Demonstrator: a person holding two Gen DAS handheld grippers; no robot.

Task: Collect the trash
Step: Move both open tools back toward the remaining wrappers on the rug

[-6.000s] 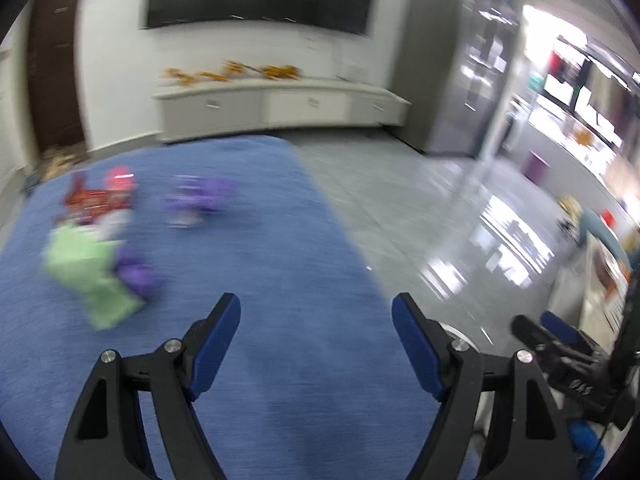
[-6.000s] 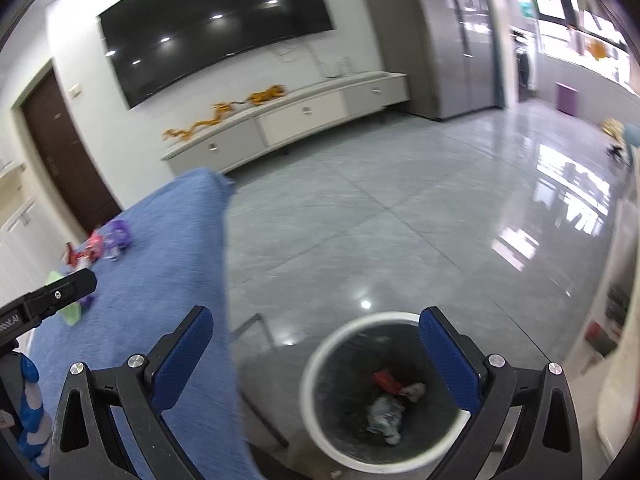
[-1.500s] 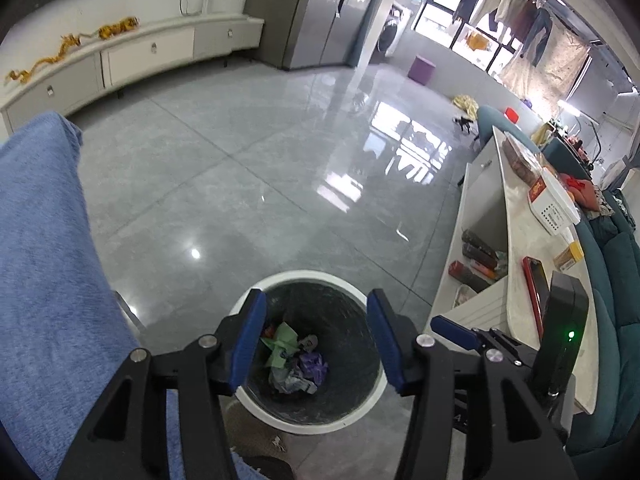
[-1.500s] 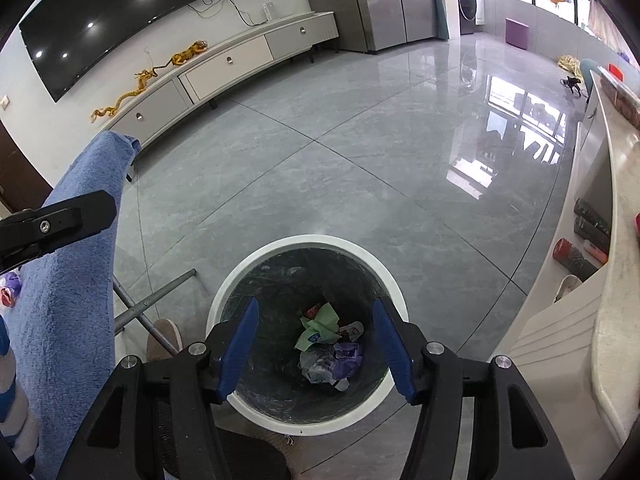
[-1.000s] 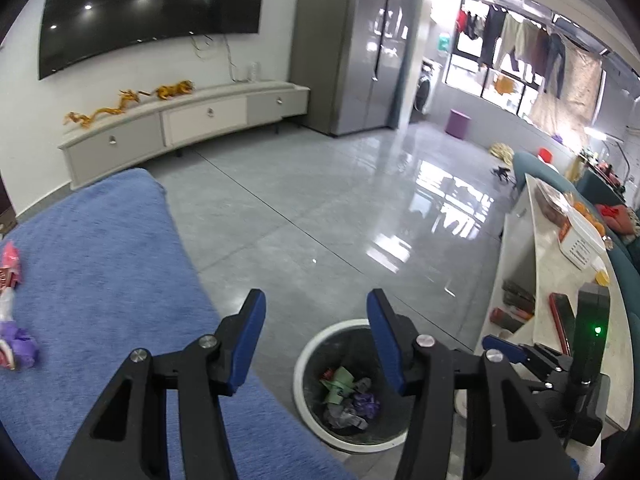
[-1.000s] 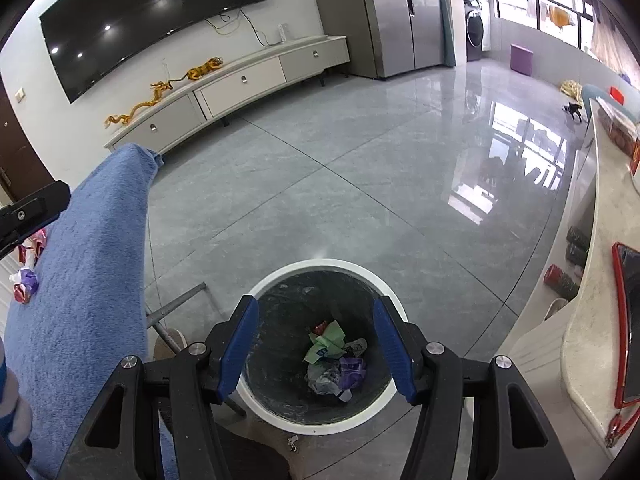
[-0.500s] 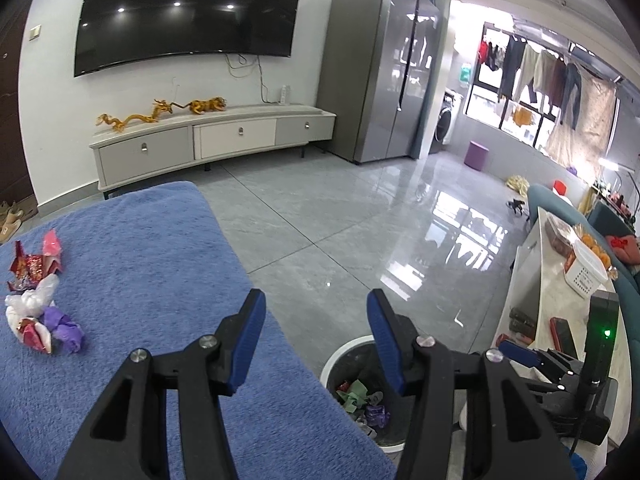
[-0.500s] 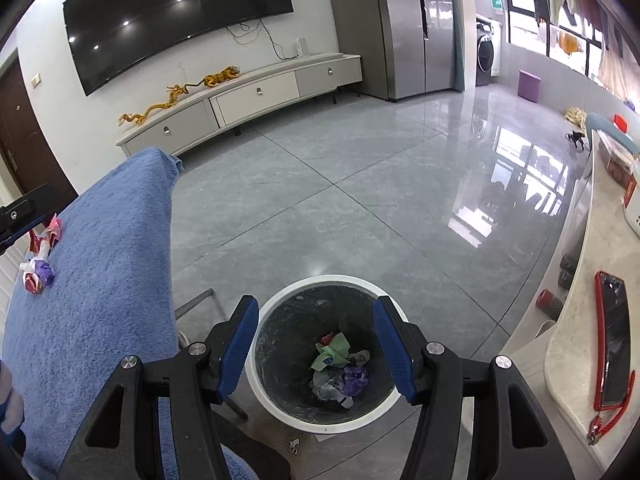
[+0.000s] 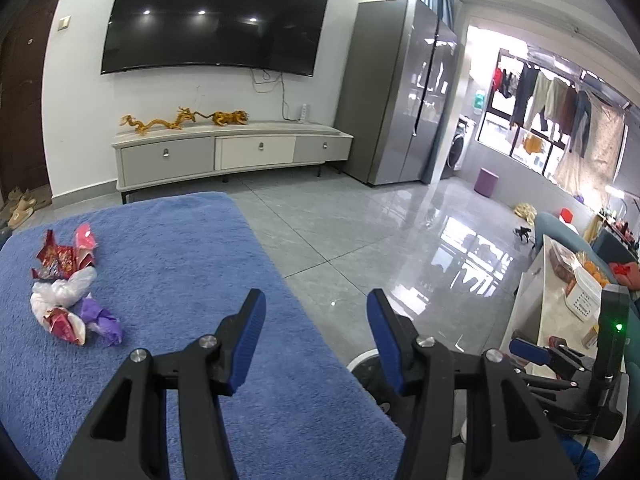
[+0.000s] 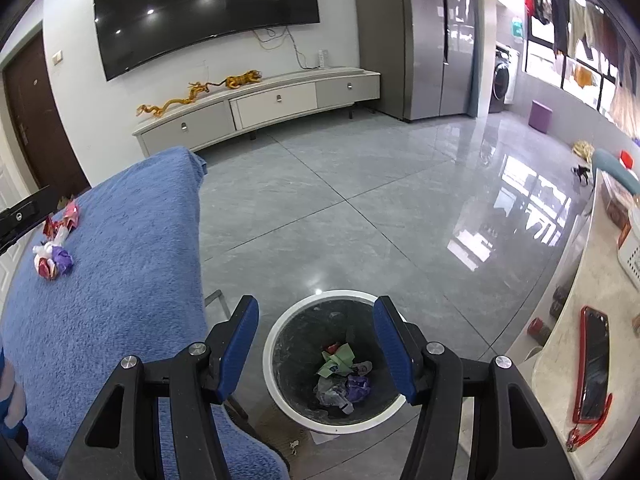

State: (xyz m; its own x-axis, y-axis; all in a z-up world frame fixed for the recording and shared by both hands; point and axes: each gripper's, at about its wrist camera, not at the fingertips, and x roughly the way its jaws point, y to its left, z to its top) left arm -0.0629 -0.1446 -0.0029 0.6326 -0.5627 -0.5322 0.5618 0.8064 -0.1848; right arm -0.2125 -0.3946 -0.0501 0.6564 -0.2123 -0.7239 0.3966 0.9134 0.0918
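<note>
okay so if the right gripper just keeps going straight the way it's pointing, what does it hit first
Most likely the trash bin: the right gripper, open and empty, frames its mouth from above. Nothing shows in between, though depth is hard to judge.

The blue cloth [image 9: 192, 288] lies bare across its near and right parts, so a gripper could sweep there freely; only the trash pile [image 9: 68, 292] at its far left stands in the way. Right of the cloth's edge the grey floor [image 10: 360, 208] is open. The bin [image 10: 280, 364] mouth gapes unobstructed, trash low inside. A counter [image 10: 600, 296] crowds the right side.
</note>
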